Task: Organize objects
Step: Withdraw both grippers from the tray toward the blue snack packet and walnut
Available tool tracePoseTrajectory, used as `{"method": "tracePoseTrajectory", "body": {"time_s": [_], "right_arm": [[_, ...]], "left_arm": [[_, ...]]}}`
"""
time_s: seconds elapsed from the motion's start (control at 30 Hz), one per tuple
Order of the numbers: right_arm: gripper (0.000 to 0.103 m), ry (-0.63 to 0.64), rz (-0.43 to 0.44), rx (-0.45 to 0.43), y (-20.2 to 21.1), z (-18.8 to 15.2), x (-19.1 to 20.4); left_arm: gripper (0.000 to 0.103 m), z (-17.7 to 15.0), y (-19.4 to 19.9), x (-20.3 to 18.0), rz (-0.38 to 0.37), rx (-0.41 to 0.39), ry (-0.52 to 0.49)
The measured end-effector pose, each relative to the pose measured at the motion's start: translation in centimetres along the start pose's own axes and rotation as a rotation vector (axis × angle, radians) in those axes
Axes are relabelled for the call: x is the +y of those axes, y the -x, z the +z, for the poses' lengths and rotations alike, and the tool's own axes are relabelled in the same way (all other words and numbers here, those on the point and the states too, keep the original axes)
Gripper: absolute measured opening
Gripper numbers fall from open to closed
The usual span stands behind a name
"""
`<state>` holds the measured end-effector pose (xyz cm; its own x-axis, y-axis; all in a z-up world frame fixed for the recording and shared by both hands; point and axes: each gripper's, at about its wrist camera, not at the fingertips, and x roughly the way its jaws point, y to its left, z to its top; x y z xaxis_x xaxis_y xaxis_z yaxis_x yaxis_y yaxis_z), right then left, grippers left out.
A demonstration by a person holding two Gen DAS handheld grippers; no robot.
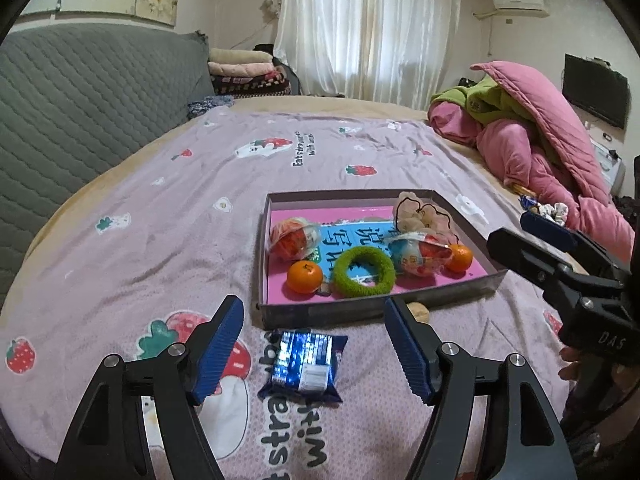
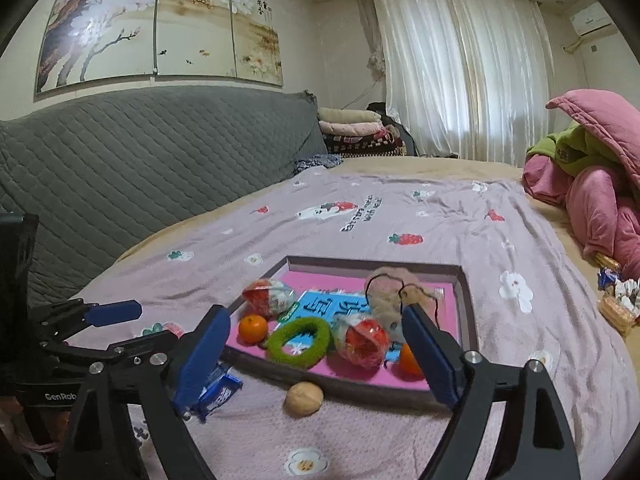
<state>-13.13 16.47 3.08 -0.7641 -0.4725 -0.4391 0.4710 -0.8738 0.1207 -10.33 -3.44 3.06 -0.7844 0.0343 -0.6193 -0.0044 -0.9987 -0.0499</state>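
While both tools stand spread and empty, the left tool [image 1: 314, 322] hovers over a crinkly blue foil snack packet [image 1: 304, 364] on the fleecy lilac blanket [image 1: 160, 248]. At its 12 o'clock sits a shallow, grey-walled cardboard tray [image 1: 360, 312] holding two smooth tangerines [image 1: 305, 277], a fuzzy green ring [image 1: 363, 271], wrapped snacks [image 1: 420, 256] and a plush toy [image 1: 420, 212]. A wrinkled walnut [image 2: 304, 399] lies between the right tool [image 2: 316, 340] fingers, just outside the tray.

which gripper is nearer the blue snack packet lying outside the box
Left. The left gripper stands open right over the blue snack packet; the right gripper is off to the packet's right, nearer the walnut.
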Motion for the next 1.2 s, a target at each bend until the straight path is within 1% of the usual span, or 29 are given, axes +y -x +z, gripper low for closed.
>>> {"method": "tracePoseTrajectory", "body": {"time_s": [0.2,0.37,0.47,0.63,1.2], "right_arm": [[0.089,0.006,-0.035,0.026,0.3,-1.1,0.8],[0.089,0.01,-0.04,0.052,0.2,-2.0,1.3],[0.089,0.017,-0.04,0.073,-0.2,-2.5,1.7],[0.089,0.031,-0.05,0.102,-0.9,-3.2,2.4],[0.089,0.035,-0.074,0.17,-2.2,-5.5,2.4]], "left_arm": [[0.074,-1.4,0.2,0.6,0.016,0.012,-0.003],[0.074,-2.8,-0.3,1.0,0.01,0.046,-0.001],[0.074,-3.4,-0.5,0.8,0.012,0.056,-0.021],[0.074,-4.0,-1.1,0.9,0.01,0.072,-0.019],[0.074,-5.3,-3.4,1.3,0.005,0.131,-0.005]]}}
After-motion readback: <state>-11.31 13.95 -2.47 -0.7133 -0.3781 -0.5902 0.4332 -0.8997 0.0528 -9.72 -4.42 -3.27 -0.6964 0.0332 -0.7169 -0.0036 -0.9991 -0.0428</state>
